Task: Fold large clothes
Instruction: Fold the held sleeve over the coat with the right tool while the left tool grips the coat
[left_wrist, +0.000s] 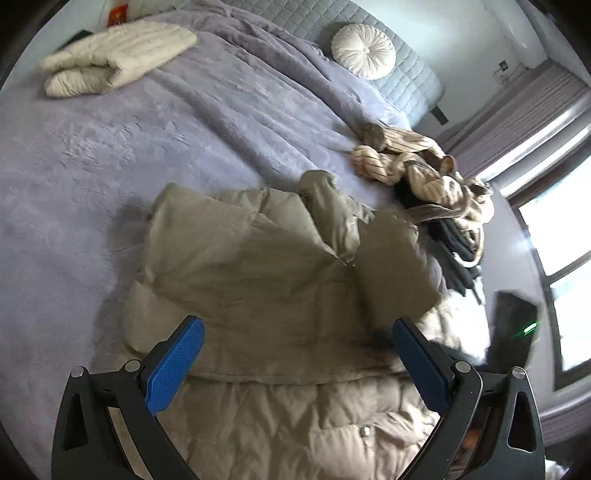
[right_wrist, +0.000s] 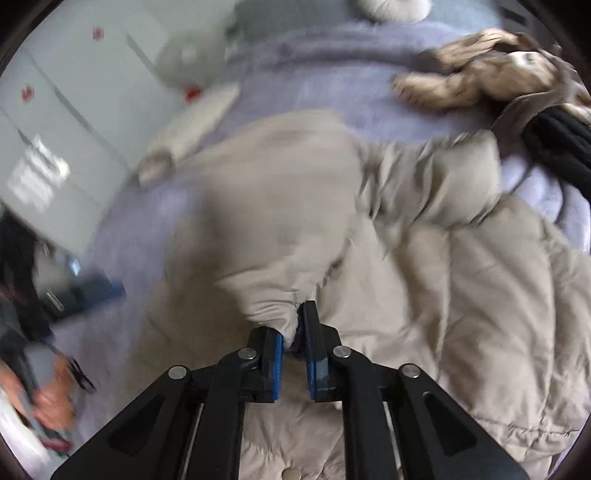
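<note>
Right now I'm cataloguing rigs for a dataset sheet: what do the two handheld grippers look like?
Both look alike. The left gripper has black angular linkage arms with triangular cut-outs and silver round pivot pins, ending in flat blue textured pads. The right gripper has the same black arms, silver pins and blue pads. No cables or markings show.

Motion blur is smearing most of the right wrist view: the wardrobe doors (right_wrist: 74, 122) and the folded pale garment (right_wrist: 192, 125) are showing no clear edges. At the left edge a hand (right_wrist: 48, 398) is appearing only as a blur, its grip unreadable. The sleeve cuff (right_wrist: 280, 314) is hiding the tip of one of the fingers (right_wrist: 275, 365), so contact cannot be judged. In the left wrist view the puffer jacket (left_wrist: 280, 266) is running off the bottom edge, and a dark blurred object (left_wrist: 513, 325) with a green light is remaining unidentifiable.
</note>
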